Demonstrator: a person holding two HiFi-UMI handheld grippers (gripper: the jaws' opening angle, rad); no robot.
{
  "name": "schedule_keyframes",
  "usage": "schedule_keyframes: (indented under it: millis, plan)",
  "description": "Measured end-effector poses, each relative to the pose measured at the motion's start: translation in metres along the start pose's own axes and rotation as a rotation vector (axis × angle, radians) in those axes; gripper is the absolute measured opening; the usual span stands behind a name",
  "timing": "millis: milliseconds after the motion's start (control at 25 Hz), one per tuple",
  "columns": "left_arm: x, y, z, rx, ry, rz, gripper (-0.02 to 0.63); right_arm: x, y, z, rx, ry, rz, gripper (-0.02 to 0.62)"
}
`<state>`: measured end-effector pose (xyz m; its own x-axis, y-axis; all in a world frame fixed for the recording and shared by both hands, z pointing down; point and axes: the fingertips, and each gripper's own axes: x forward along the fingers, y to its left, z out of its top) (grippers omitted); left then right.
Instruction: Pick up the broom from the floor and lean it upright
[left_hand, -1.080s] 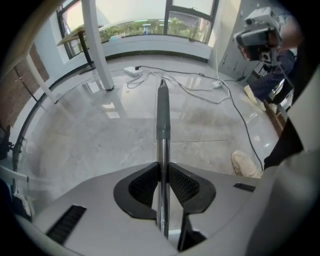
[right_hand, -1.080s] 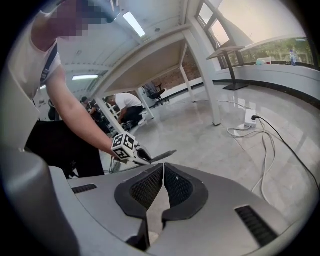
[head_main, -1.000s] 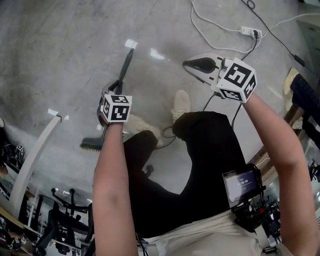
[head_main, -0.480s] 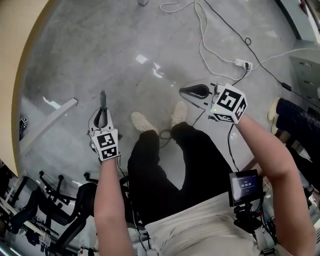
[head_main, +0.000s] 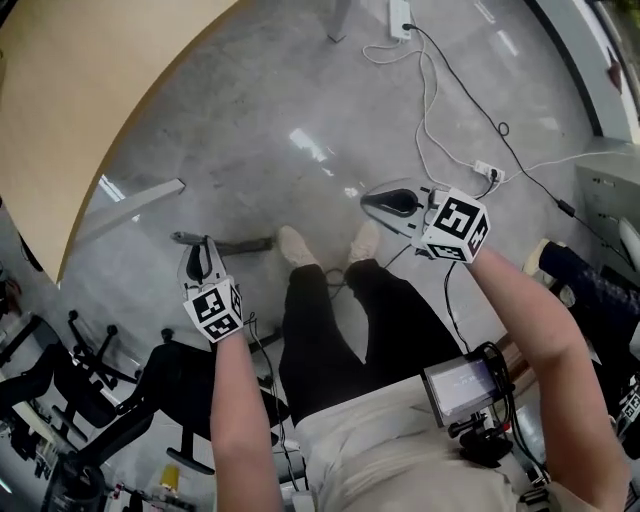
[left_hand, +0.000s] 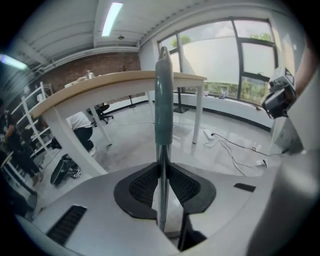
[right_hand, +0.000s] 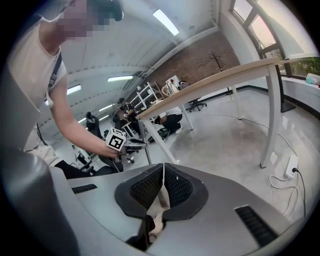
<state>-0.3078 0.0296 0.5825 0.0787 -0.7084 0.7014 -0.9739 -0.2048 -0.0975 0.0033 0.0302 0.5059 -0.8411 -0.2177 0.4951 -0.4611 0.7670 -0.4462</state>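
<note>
The left gripper (left_hand: 161, 175) is closed on the long broom (left_hand: 163, 100), whose thin metal shaft is clamped between the black ribbed pads (left_hand: 142, 187). The broom is held clear of the floor. Its long axis runs up and away from the jaws, with the grey-green grip end uppermost against the pale wooden tabletop (left_hand: 125, 78). The brush end is not shown. The right gripper (right_hand: 163, 175) is shut and empty, well apart to the right. Leaning is judged to fall to the left hand alone.

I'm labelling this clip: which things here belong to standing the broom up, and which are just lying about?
Job: broom; left gripper, shut on its handle.
Lying about: power strip; white cables; office chair; table.
</note>
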Motion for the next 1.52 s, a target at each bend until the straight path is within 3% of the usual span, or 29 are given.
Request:
schedule_keyframes:
  millis: [200,320,480,800,1520]
  plan:
    - [-0.008,0.031,0.003,-0.241,-0.016,0.14,0.072,0.021,0.017,0.023,-0.021,0.0,0.035,0.018]
    - [0.001,0.043,0.009,-0.315,-0.018,0.17,0.072,0.039,0.029,0.044,-0.035,-0.015,0.062,0.018]
    - [0.023,0.044,0.02,-0.334,-0.008,0.172,0.072,0.046,0.041,0.061,-0.057,-0.012,0.088,0.018]
    - [0.064,0.07,0.044,-0.393,-0.003,0.211,0.072,0.047,0.02,0.068,-0.057,0.015,0.084,0.018]
    - [0.081,0.097,0.056,-0.43,-0.02,0.253,0.081,0.063,0.011,0.077,-0.053,0.036,0.074,0.018]
